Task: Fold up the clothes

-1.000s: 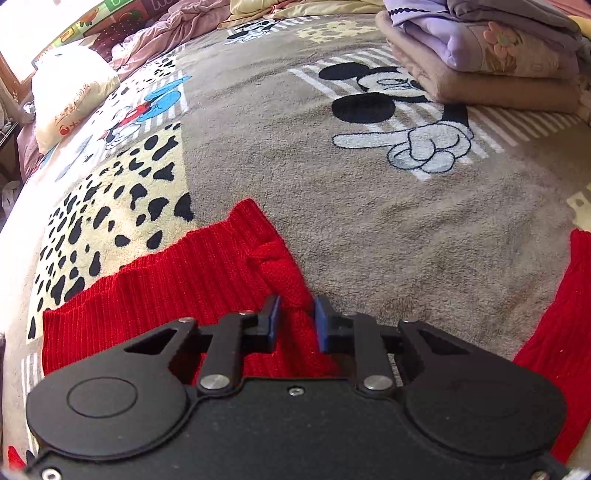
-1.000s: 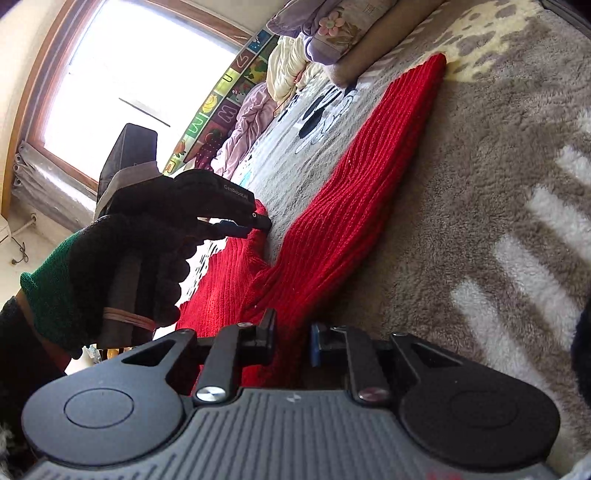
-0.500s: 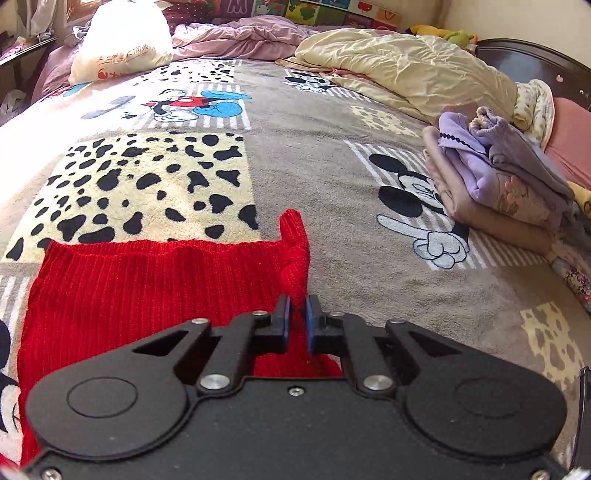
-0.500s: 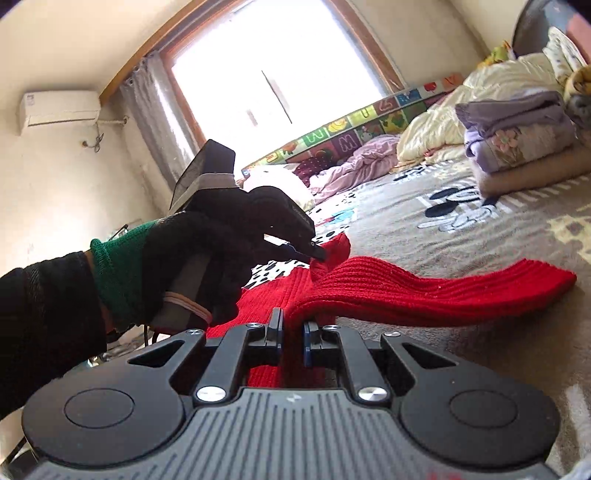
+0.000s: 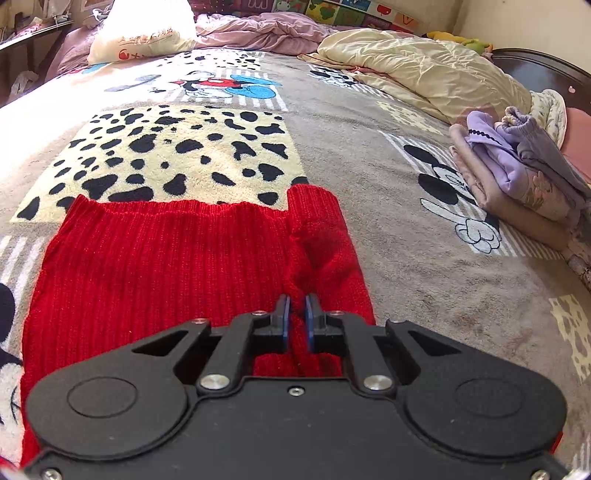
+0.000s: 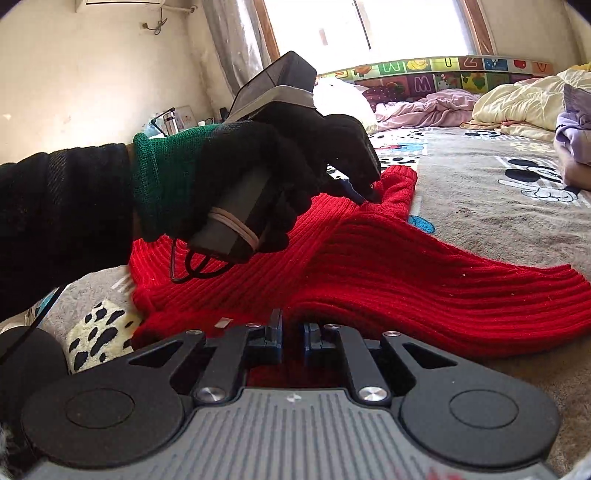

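A red knitted sweater (image 5: 166, 266) lies spread on the cartoon-print blanket (image 5: 388, 206), its ribbed hem toward the far side. My left gripper (image 5: 297, 314) is shut on a raised fold of the sweater near its right edge. In the right wrist view a black-gloved hand (image 6: 258, 166) holds the left gripper (image 6: 364, 195), whose tip pinches the red knit. My right gripper (image 6: 292, 334) is shut on a bunched edge of the sweater (image 6: 406, 280). From there a sleeve trails to the right over the blanket.
A stack of folded purple and beige clothes (image 5: 517, 184) sits at the right. A cream quilt (image 5: 424, 74), pink bedding (image 5: 258, 33) and a white pillow (image 5: 140, 33) lie at the far side. A dark headboard (image 5: 535, 70) stands at the far right.
Both grippers have swung round with the sweater still held. Its body now lies flatter and wider on the blanket, and the sleeve in the right wrist view has sunk onto the blanket.
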`<state>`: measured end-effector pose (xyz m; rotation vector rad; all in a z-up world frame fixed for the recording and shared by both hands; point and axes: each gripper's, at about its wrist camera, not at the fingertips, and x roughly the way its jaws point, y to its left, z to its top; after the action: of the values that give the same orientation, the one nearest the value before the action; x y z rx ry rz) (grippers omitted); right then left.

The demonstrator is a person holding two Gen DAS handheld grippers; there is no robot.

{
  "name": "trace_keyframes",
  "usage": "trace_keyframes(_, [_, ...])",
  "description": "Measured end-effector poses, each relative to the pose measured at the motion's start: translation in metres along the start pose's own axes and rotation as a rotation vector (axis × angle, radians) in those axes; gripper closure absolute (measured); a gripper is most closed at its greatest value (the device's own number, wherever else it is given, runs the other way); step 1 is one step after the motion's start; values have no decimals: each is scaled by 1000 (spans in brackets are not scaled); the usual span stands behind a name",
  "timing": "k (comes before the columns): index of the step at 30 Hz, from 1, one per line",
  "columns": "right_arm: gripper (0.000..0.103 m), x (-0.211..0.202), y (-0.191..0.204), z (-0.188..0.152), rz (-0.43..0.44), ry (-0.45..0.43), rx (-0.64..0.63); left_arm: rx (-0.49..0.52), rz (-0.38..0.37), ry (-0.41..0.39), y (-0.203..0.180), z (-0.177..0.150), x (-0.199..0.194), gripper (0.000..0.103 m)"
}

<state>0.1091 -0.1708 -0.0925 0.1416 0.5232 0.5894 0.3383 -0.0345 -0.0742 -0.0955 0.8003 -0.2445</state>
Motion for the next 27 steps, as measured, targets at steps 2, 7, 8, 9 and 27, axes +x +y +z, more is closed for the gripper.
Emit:
trace_keyframes(2, [91,0,1,1,-6,0,-8,10,4,-33,1,4,-8,89])
trace_keyframes(7, [90,3,-3,2,-5,-1,-7,81,-48,-102,-10,9,-21,89])
trace_keyframes(8, [90,4,-3,1,-5,-1,-8,92,-69,-97,-13,7,-18,89])
trace_keyframes(9, [90,4,-3,1,-5,-1,-9,110,-67,-48,-15,4,-7,88])
trace_keyframes(27, [47,-42,5,-5,-90,7,-17,568,-241,5,-106,-38,-101,59])
